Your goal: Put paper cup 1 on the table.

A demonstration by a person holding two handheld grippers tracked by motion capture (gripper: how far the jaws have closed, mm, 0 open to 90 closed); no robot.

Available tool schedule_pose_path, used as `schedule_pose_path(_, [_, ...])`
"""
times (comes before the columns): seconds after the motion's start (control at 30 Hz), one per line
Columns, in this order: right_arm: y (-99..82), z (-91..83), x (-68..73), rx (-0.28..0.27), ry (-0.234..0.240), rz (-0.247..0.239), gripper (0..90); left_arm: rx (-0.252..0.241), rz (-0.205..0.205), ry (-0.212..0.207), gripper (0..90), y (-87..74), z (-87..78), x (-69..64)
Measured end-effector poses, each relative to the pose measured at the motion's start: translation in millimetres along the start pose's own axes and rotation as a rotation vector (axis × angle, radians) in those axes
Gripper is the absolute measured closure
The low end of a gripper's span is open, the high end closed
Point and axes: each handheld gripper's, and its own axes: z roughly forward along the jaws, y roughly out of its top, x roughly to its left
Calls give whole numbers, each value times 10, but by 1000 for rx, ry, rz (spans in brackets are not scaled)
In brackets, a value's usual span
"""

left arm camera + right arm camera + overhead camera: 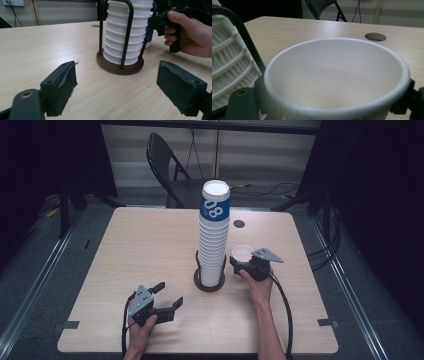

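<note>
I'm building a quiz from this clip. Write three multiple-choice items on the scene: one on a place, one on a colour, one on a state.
1. Where does the single paper cup sit?
A. On top of the stack
B. Between the right gripper's jaws, just right of the stack
C. At the table's left edge

2. What colour is the band on the top cup of the cup stack?
A. Red
B. Green
C. Blue

3. How is the left gripper?
A. Open, nothing between its jaws
B. Shut on a cup
C. Shut on the holder

Answers: 1 B, the right gripper has the cup between its jaws beside the holder. 2 C, the high view shows a blue band with white print. 3 A, the left gripper view shows bare table between its parted jaws.
</note>
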Motion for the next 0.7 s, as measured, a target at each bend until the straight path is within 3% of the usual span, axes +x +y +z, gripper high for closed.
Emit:
schedule_pose_path(0.33, [-18,-74,-35,51,7,16,149,15,-13,4,163,5,14,1])
schedule_pose_path(0.7, [-97,-153,-41,107,15,49,137,11,3,11,164,4,10,-4])
